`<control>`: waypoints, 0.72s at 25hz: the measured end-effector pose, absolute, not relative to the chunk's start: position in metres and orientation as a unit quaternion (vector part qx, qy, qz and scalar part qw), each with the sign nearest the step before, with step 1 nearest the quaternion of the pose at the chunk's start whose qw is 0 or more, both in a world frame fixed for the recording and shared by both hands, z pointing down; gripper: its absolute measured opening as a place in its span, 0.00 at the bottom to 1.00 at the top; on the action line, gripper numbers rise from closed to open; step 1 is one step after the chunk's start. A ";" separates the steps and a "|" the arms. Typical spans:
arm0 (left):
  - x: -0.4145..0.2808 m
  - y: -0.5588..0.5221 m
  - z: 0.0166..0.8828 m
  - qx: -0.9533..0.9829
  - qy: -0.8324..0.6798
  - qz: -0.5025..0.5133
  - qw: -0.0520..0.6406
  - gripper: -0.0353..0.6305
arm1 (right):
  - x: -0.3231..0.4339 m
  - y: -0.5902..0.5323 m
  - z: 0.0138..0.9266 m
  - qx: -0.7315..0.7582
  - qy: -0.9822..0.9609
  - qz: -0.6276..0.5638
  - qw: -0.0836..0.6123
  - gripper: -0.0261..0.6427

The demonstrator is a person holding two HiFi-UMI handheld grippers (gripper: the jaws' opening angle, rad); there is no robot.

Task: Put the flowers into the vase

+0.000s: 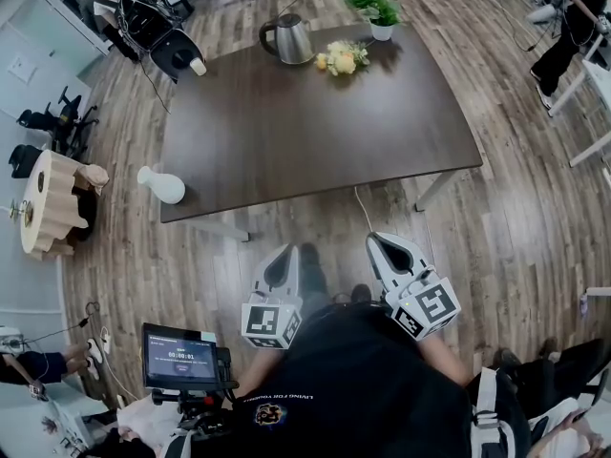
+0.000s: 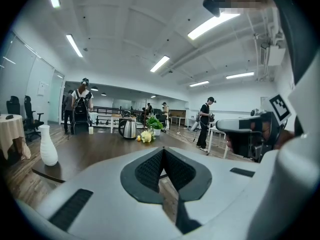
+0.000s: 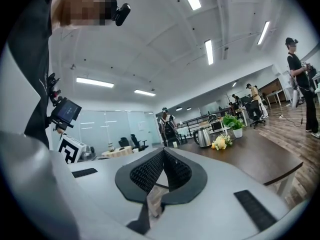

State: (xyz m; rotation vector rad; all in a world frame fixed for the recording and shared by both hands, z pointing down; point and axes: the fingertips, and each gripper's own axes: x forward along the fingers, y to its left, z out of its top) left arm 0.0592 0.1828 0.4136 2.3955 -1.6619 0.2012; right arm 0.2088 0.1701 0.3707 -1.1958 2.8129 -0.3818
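Note:
A bunch of yellow and white flowers (image 1: 342,59) lies on the far side of the dark brown table (image 1: 315,141); the same flowers (image 2: 146,136) (image 3: 220,142) show small in both gripper views. A white vase (image 1: 162,185) lies near the table's near left corner, and the vase (image 2: 48,145) stands out at the left of the left gripper view. My left gripper (image 1: 286,258) and right gripper (image 1: 384,248) are held close to my body, short of the table's near edge. Both are shut with nothing between the jaws.
A steel kettle (image 1: 287,38) and a potted green plant (image 1: 378,9) stand at the table's far edge by the flowers. A screen on a stand (image 1: 179,359) is at my left. People and chairs stand around the room, and a round wooden table (image 1: 50,203) sits far left.

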 end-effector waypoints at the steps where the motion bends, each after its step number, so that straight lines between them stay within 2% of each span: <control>1: 0.059 0.181 0.413 0.815 -0.565 0.069 0.110 0.06 | 0.209 0.168 0.371 -0.389 0.912 -0.125 0.031 0.07; 18: 0.057 0.137 0.410 0.821 -0.555 0.075 0.110 0.06 | 0.201 0.131 0.374 -0.386 0.912 -0.136 0.023 0.07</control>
